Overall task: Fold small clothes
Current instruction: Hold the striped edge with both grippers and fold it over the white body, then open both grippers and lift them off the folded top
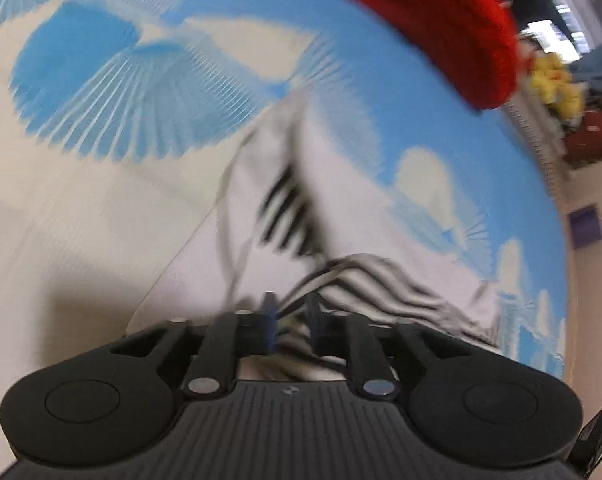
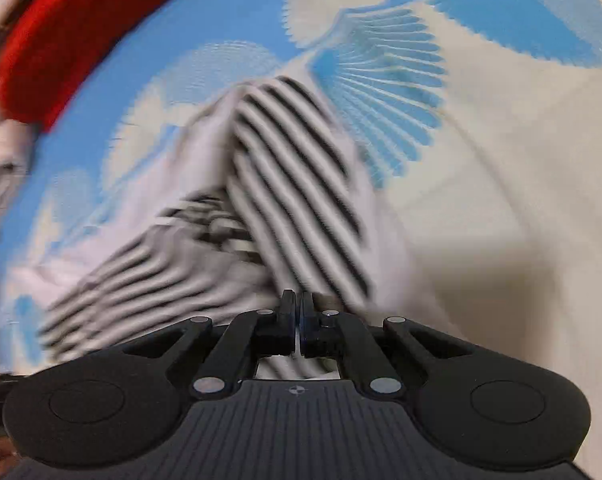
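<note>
A small white garment with black stripes (image 1: 341,208) lies rumpled on the blue and cream sheet (image 1: 101,80), blurred in both views. In the left wrist view my left gripper (image 1: 291,312) is low over its near edge. Its fingers stand a little apart, and striped cloth shows in the gap. In the right wrist view the same garment (image 2: 293,168) runs up from my right gripper (image 2: 298,304), whose fingers are pressed together on the cloth's near edge. A striped panel is folded over the middle of the garment.
A red knitted item (image 1: 441,20) lies on the sheet beyond the garment, at top left in the right wrist view (image 2: 81,28). Past the sheet's right edge are yellow things (image 1: 553,80), a dark red bag (image 1: 589,136) and a purple block (image 1: 587,226) on the floor.
</note>
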